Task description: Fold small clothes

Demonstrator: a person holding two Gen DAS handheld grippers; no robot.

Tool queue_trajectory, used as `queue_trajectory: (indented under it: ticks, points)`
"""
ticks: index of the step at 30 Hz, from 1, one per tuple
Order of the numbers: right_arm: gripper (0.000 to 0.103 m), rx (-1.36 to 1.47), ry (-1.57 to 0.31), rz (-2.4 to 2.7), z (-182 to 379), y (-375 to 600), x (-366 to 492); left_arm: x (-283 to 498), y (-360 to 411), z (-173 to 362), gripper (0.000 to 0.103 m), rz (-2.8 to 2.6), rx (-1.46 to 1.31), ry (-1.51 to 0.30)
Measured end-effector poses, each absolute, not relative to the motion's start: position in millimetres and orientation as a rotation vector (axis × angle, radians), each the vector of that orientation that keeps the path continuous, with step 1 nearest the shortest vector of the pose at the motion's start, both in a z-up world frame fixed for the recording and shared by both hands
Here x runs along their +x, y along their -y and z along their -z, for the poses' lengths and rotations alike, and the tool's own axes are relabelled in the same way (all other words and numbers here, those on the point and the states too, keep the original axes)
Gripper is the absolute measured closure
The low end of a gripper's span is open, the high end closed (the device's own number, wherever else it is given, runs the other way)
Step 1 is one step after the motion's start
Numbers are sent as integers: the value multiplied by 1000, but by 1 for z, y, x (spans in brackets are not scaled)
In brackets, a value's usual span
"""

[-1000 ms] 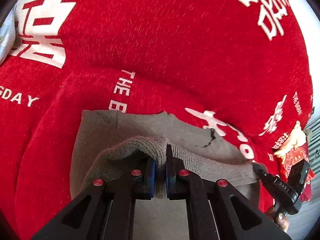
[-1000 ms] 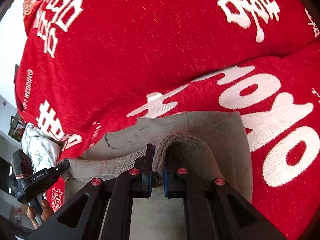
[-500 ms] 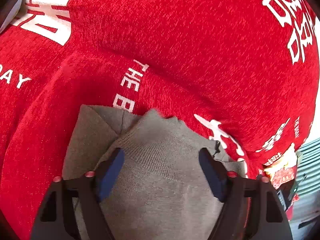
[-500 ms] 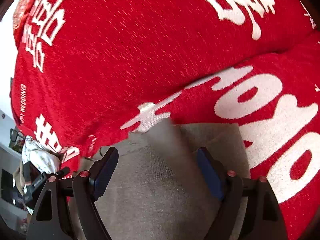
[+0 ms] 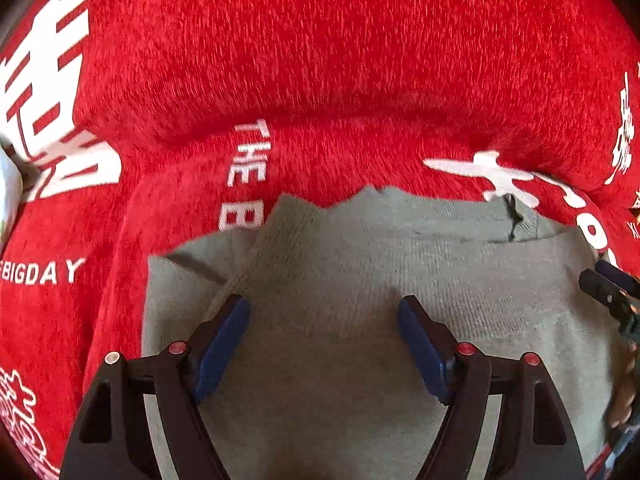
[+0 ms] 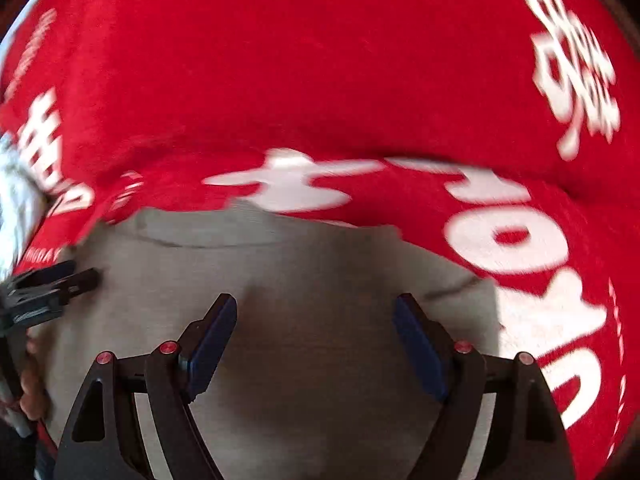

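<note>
A small grey knit garment point(image 5: 360, 280) lies folded on a red cover with white lettering point(image 5: 320, 60). My left gripper point(image 5: 323, 324) is open and empty, just above the garment's near part. The right gripper's tips show at the right edge of the left wrist view point(image 5: 608, 284). In the right wrist view the garment point(image 6: 312, 272) fills the lower middle. My right gripper point(image 6: 314, 320) is open and empty over it. The left gripper's tips show at the left edge of this view point(image 6: 56, 284). This view is blurred by motion.
The red cover point(image 6: 320, 60) rises into a cushion-like back behind the garment. A pale patterned cloth point(image 6: 16, 200) sits at the far left. A hand point(image 6: 32, 396) holds the other gripper at the lower left.
Both grippers were shut on the garment's raised fold one second ago. Both have opened and let it go, and the fold now lies flat on the garment.
</note>
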State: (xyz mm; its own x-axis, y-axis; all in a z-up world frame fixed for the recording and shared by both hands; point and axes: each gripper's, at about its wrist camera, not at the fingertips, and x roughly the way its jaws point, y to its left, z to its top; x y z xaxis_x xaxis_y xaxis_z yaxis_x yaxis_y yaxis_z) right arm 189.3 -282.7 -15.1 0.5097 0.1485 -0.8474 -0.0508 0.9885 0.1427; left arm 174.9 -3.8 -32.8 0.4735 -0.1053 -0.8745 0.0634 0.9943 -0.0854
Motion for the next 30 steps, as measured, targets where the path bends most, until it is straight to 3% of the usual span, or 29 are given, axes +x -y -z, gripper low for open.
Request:
queue_trajectory:
  ticks: [5,15,23,30]
  points:
    - [19,164,-1018,-54,21,310,188,175,12,33,24,86,10,-1047]
    - [19,40,-891,-115,-33,258,140,143,15,-3,24,93,5,-966]
    - [18,-27,-973,-167,-4,216,121,108,14,1,24,85,0,-973]
    - [18,14,-953,-15,-2,257,90,73,-33,7,24,17,-115,-975]
